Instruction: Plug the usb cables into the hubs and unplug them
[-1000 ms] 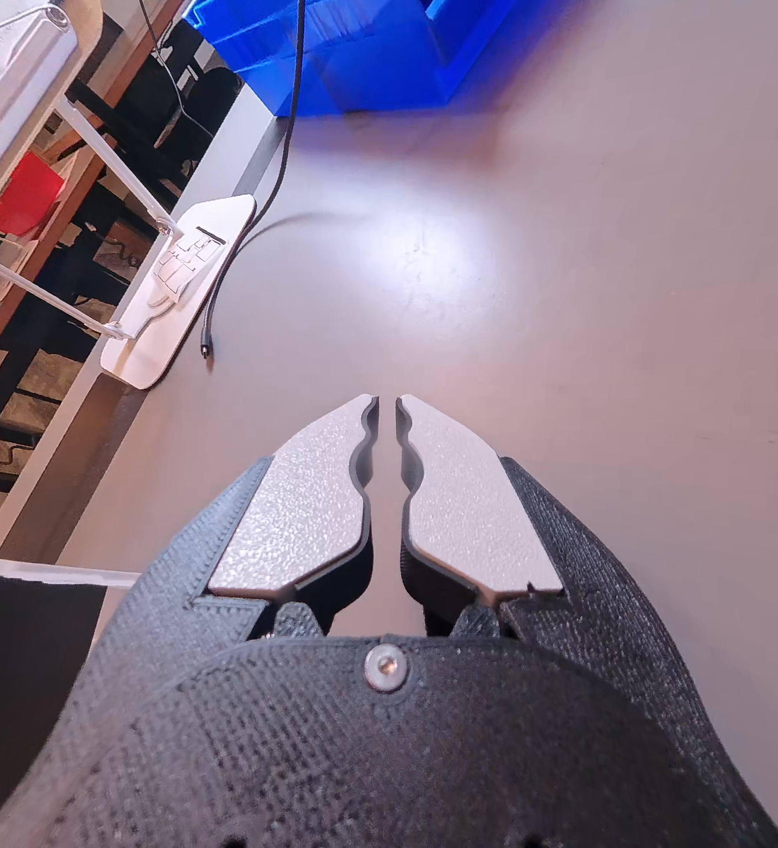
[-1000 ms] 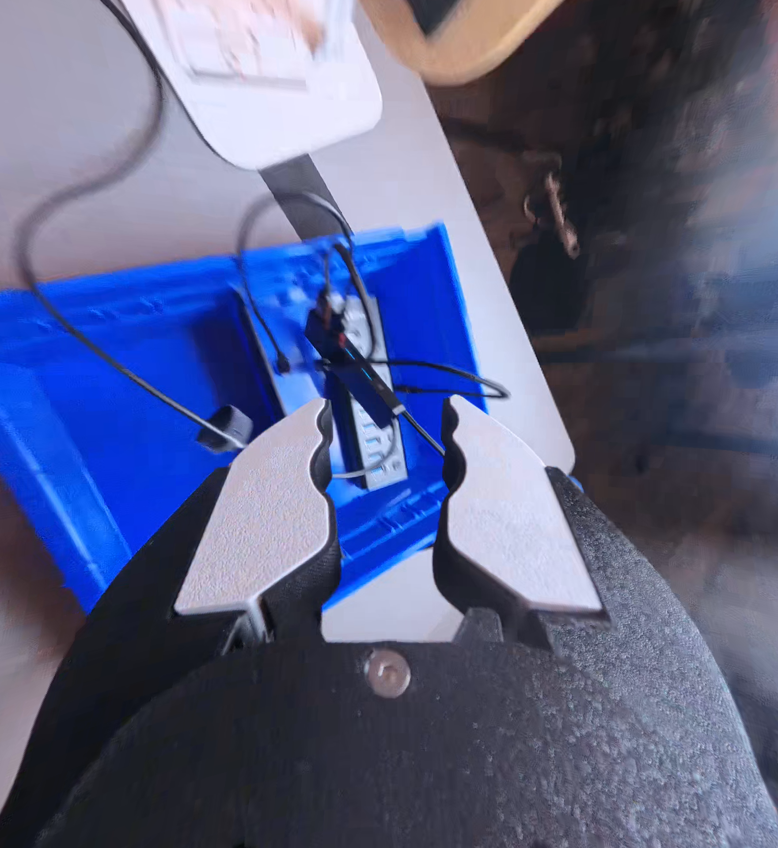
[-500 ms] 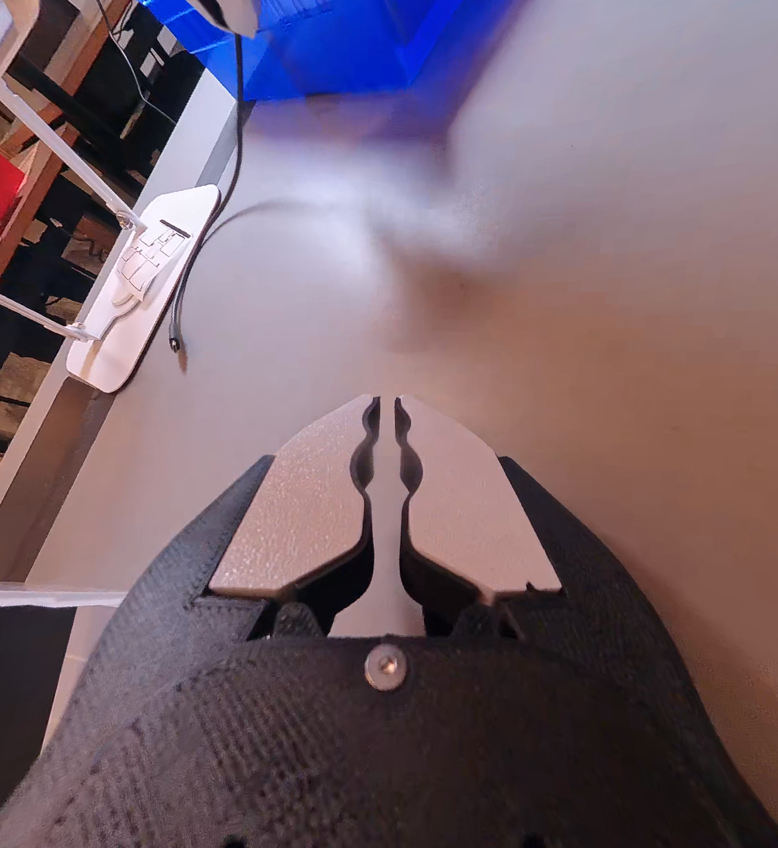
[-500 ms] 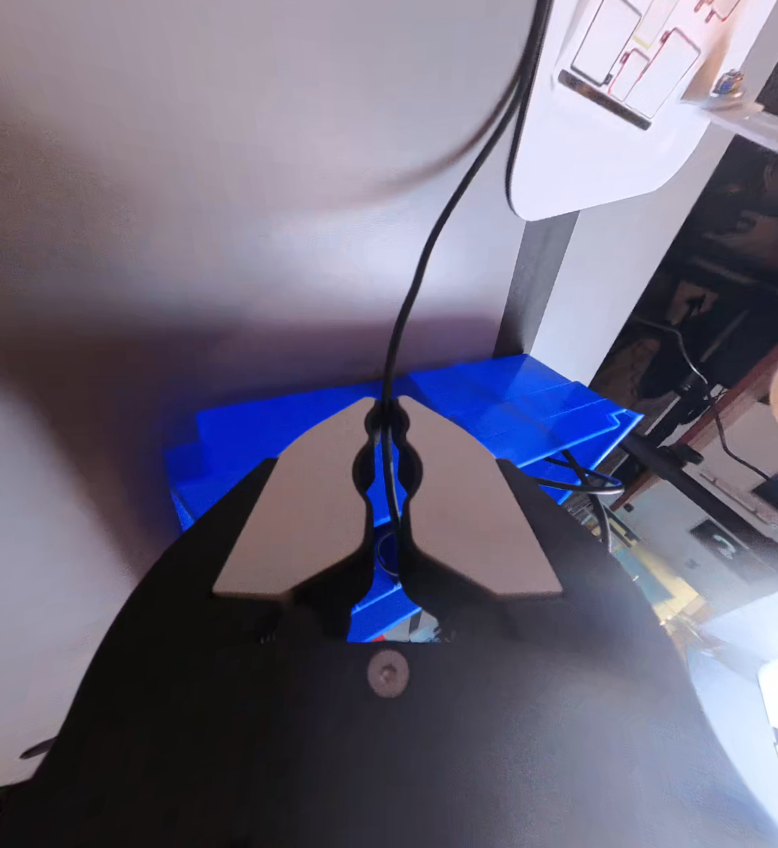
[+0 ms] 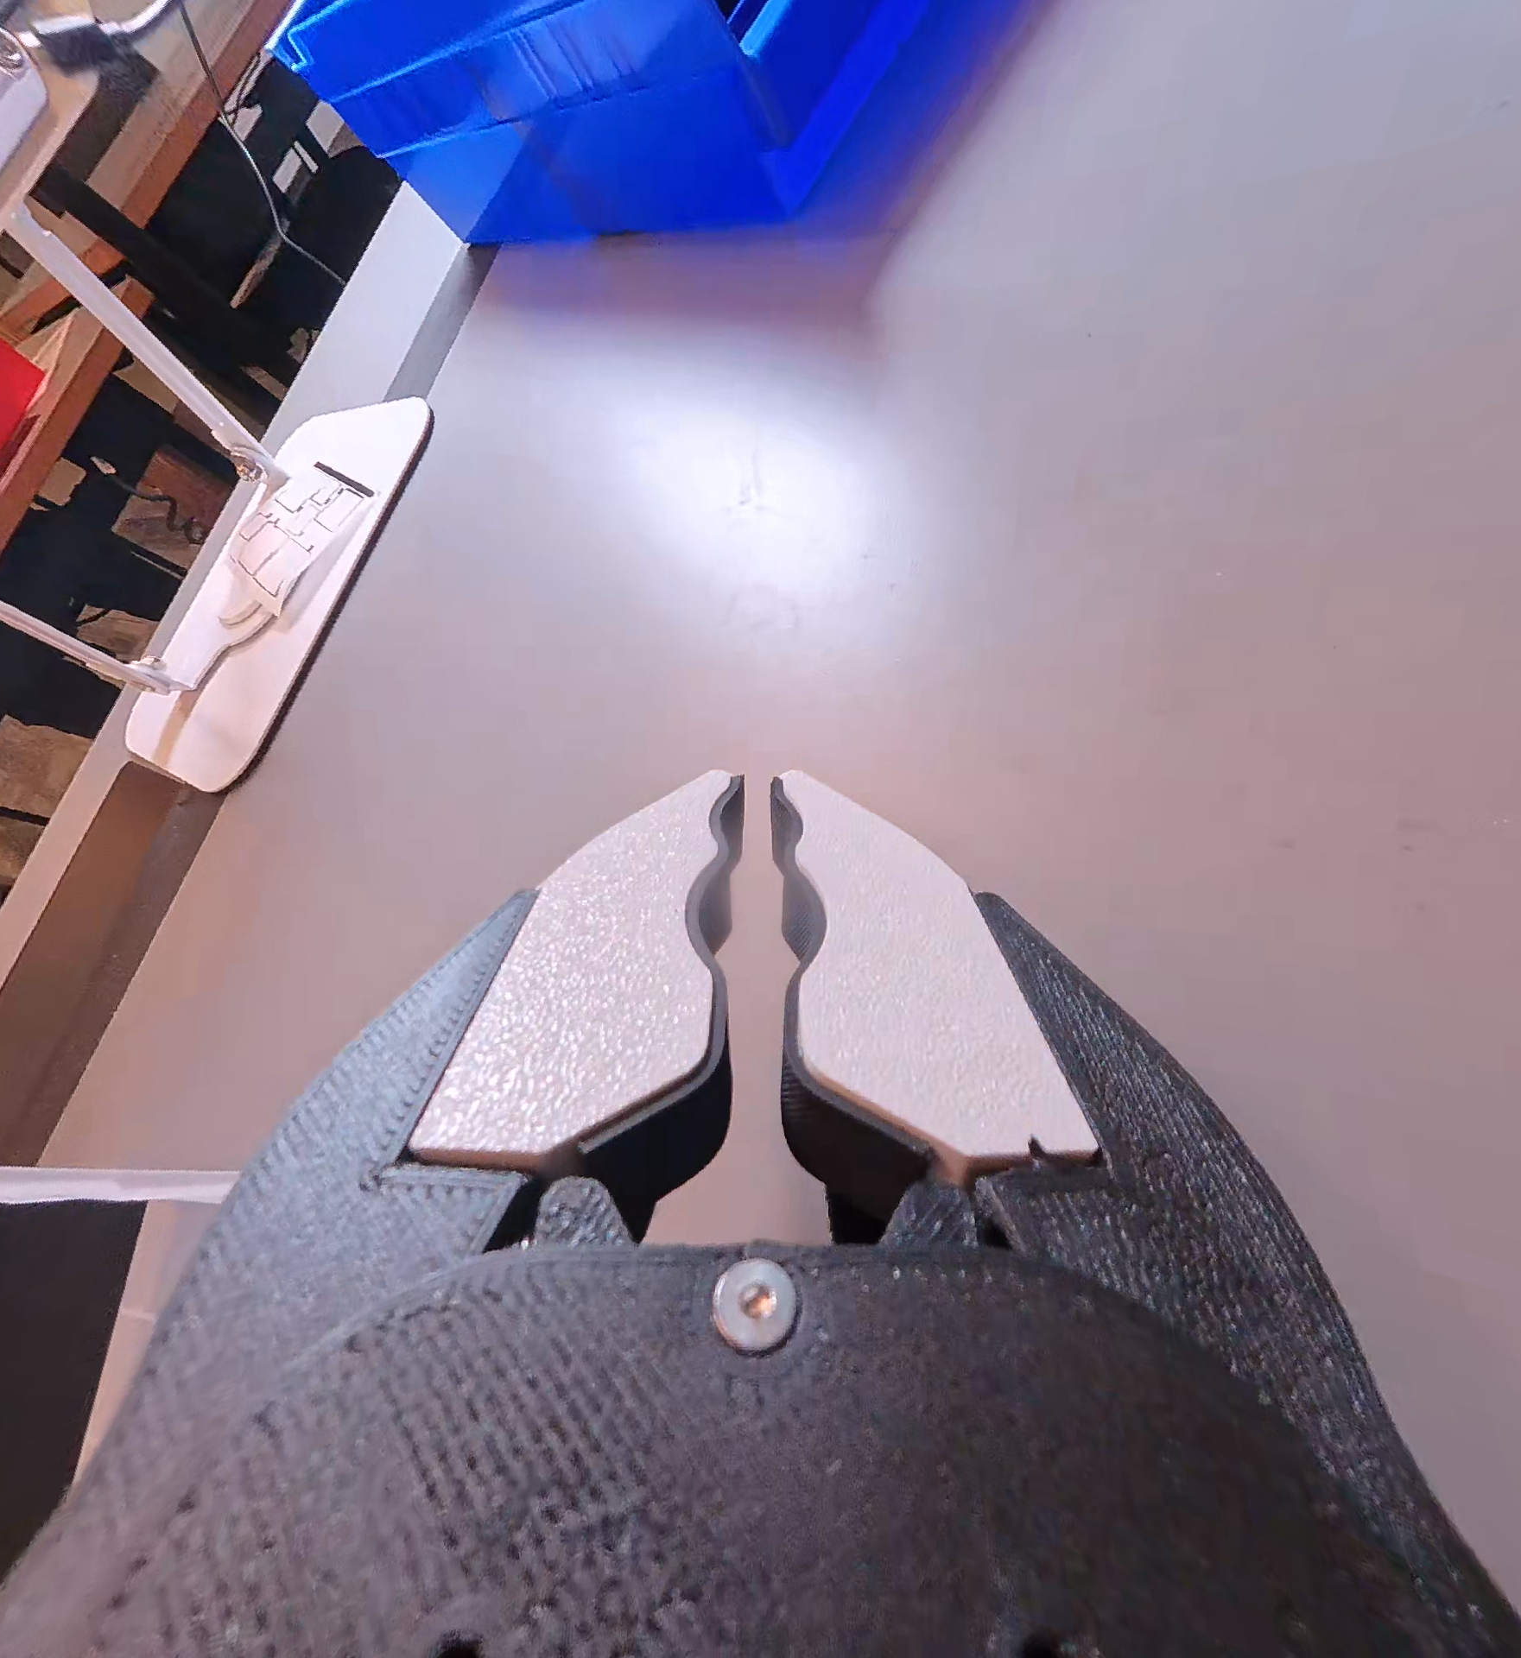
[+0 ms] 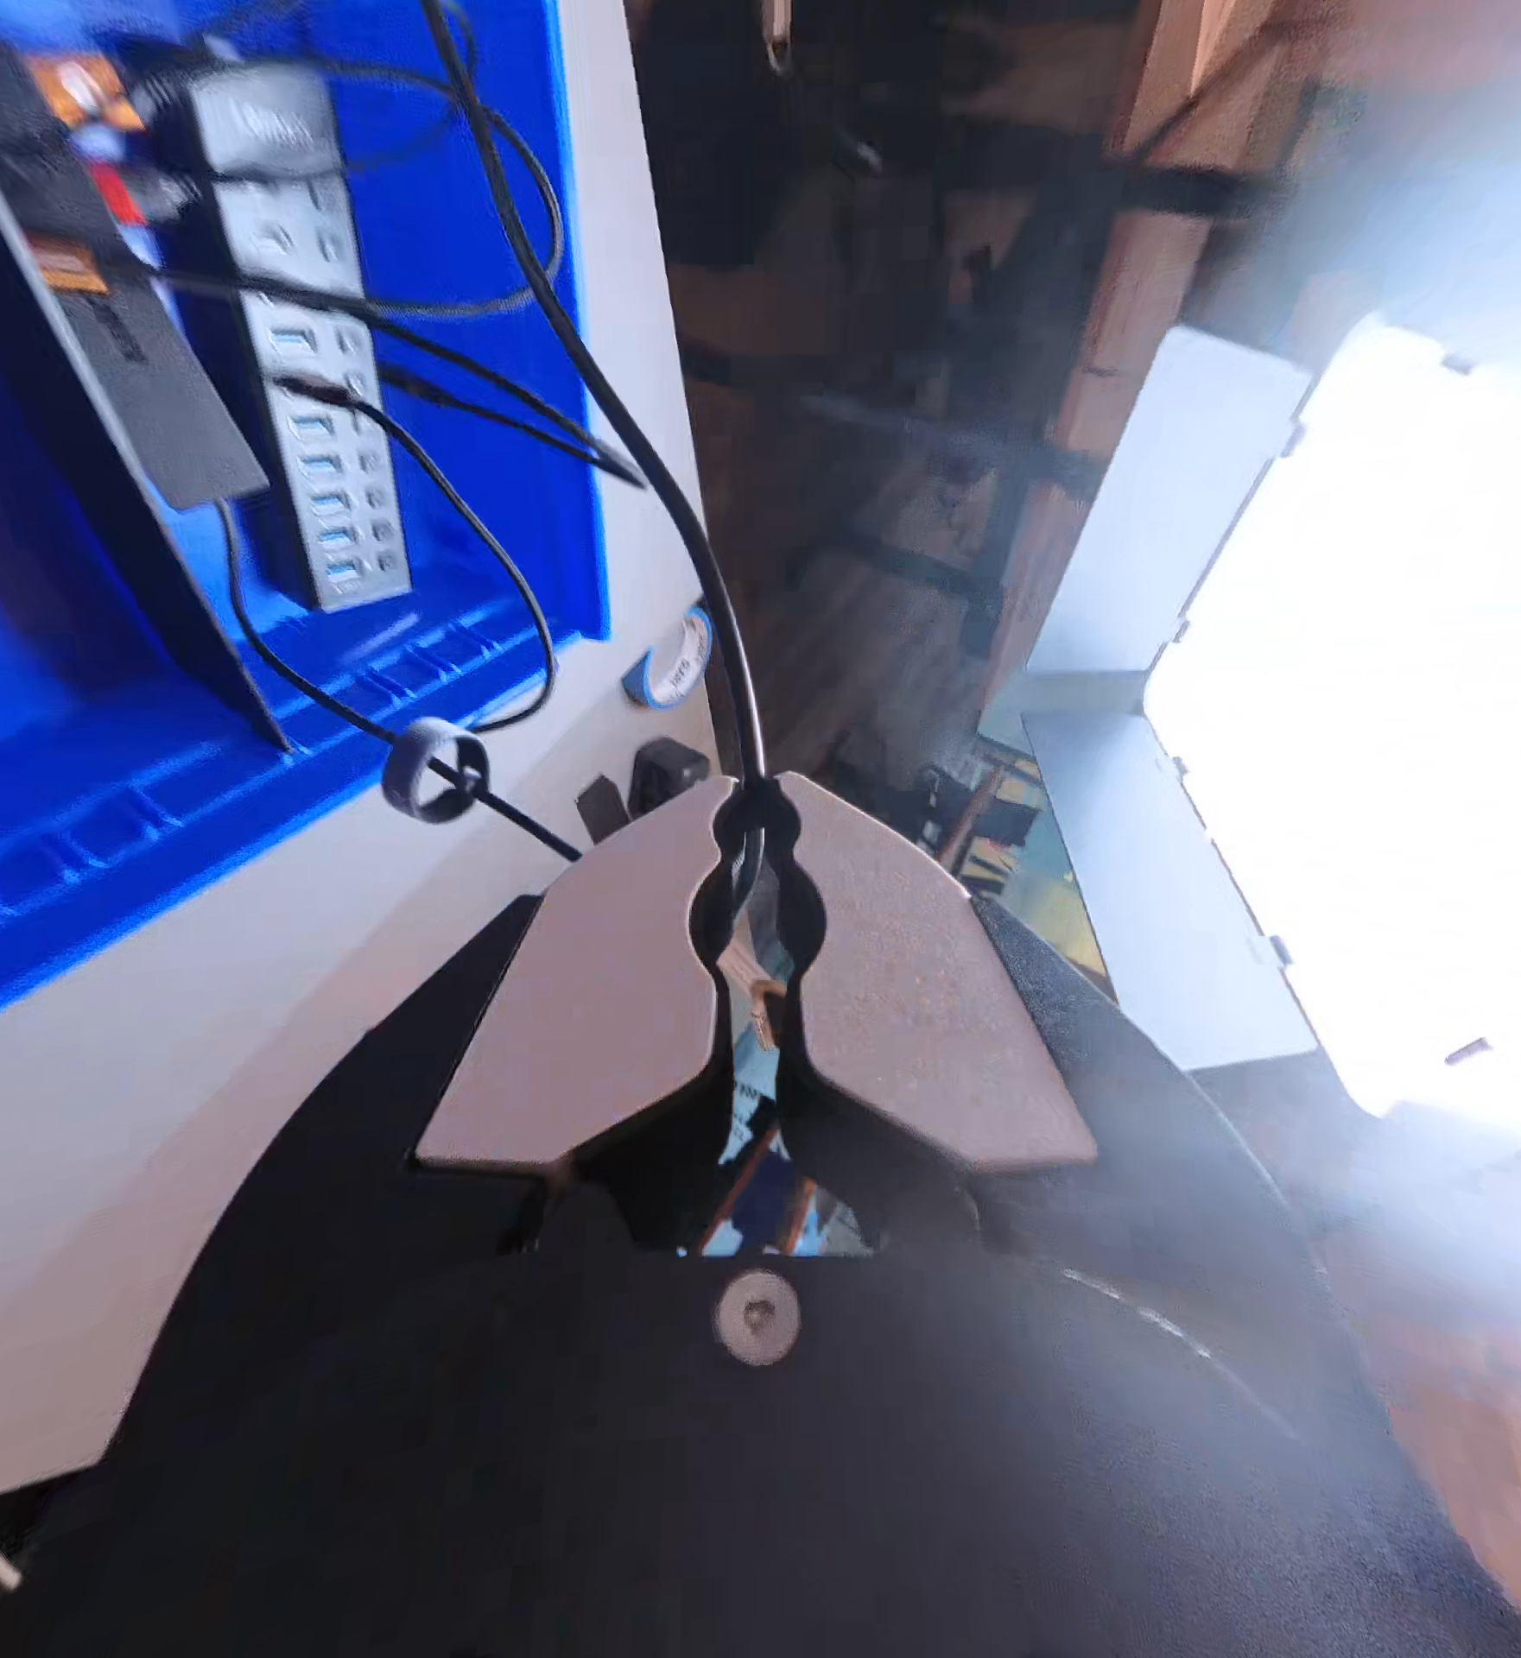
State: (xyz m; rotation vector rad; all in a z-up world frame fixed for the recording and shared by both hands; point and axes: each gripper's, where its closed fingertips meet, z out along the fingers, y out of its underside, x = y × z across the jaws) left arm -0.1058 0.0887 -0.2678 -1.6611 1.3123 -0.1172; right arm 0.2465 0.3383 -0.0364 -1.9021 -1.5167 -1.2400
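Note:
My right gripper (image 6: 755,789) is shut on a thin black USB cable (image 6: 649,449) that runs up from between its tips over the blue bin (image 6: 433,206). In the bin lie a long grey USB hub (image 6: 308,377) with several ports and a dark hub (image 6: 119,341) beside it, with other black cables looped around them. A cable with a round ferrite ring (image 6: 431,770) hangs over the bin's edge. My left gripper (image 5: 756,789) is shut and empty, low over the grey table (image 5: 1097,628). The blue bin (image 5: 613,117) shows ahead of it in the left wrist view.
A white stand base (image 5: 290,583) with thin metal rods sits at the table's left edge. A roll of tape (image 6: 680,659) and small dark items lie near the table edge beside the bin. Beyond the edge are shelves and a bright white panel (image 6: 1367,718). The gap from one gripper's tips to the other's is roughly 50 centimeters. My right tips are roughly 25 centimeters from the long grey USB hub (image 6: 308,377).
The right gripper, open over the bin a second ago, has shut on the black cable and swung it toward the table edge. The cable end has left the table by the white stand.

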